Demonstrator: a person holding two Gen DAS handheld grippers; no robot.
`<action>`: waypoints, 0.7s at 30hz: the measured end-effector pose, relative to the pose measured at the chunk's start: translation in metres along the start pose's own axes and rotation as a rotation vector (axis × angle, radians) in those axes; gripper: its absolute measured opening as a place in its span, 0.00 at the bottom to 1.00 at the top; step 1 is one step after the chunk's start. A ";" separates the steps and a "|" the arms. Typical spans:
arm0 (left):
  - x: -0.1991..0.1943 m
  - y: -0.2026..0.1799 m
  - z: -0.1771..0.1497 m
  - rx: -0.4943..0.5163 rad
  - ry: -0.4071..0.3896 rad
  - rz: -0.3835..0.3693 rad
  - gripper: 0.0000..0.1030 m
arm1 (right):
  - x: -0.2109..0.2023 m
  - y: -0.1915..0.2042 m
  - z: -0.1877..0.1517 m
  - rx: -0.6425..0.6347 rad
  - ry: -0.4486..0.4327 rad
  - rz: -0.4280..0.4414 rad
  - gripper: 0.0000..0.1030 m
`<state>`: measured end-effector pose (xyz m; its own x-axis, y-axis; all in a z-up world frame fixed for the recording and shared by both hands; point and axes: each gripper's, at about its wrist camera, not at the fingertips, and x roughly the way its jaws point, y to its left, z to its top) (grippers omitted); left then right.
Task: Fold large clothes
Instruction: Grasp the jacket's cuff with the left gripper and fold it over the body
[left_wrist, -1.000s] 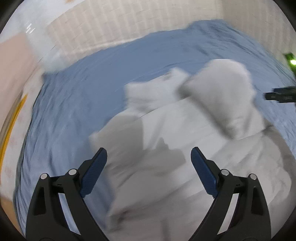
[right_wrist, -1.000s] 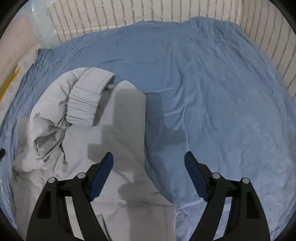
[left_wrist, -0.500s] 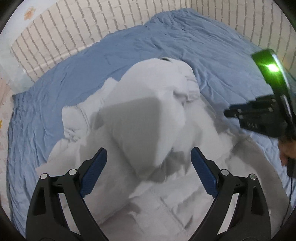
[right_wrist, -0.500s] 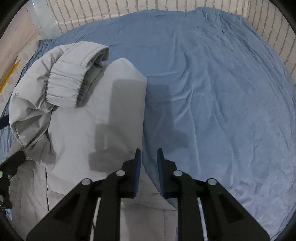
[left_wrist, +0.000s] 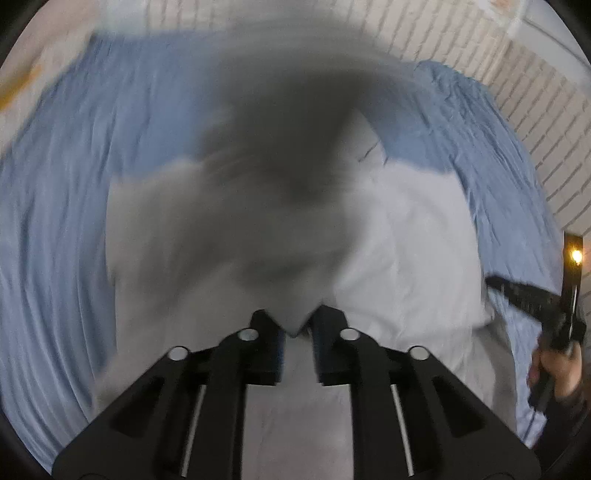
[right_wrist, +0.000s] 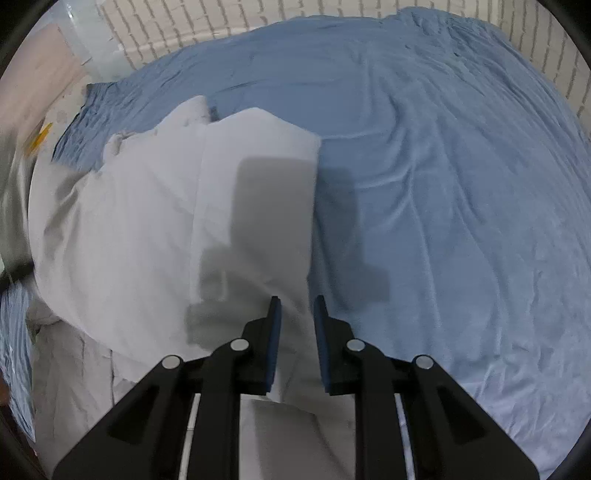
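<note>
Two pairs of tongs work on one pale grey garment (right_wrist: 140, 229) spread over a blue bed sheet (right_wrist: 443, 184). In the right wrist view the right tongs (right_wrist: 297, 306) point down at the garment's right-hand edge, and a fold of the cloth runs up between the blue pads (right_wrist: 274, 332), which are drawn close and pinch it. To the left of these tongs the garment lies in broad, smooth panels with a straight seam down the middle; a rumpled part bunches at its far left end. The sheet is soft and creased in long ripples.

In the left wrist view the left tongs (left_wrist: 297, 321) are closing, and a pointed corner of the same garment (left_wrist: 399, 258) sits in the narrow gap between the fingers; whether the pads already press on it I cannot tell. Beyond them a lifted part of the cloth is a dark, blurred mass that hides much of the bed. At the right edge of that view a hand (left_wrist: 554, 365) grips the black handle of the right tongs (left_wrist: 517, 291), which carries a small orange light. A white brick-patterned wall (right_wrist: 184, 33) runs behind the bed.
</note>
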<state>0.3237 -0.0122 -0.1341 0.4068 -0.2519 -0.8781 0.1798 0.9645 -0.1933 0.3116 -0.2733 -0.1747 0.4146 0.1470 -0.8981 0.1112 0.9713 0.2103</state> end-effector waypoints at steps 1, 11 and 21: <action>0.000 0.012 -0.013 -0.014 0.022 0.003 0.32 | -0.001 0.004 0.000 -0.008 0.001 -0.002 0.22; -0.042 0.091 -0.027 -0.040 -0.029 0.146 0.92 | -0.015 0.013 0.002 -0.022 -0.018 -0.040 0.69; 0.012 0.098 0.057 -0.110 0.065 -0.044 0.87 | -0.012 0.020 -0.005 -0.006 0.002 -0.029 0.70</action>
<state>0.3974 0.0747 -0.1390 0.3407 -0.2916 -0.8938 0.0953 0.9565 -0.2758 0.3040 -0.2550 -0.1620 0.4094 0.1191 -0.9046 0.1181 0.9762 0.1820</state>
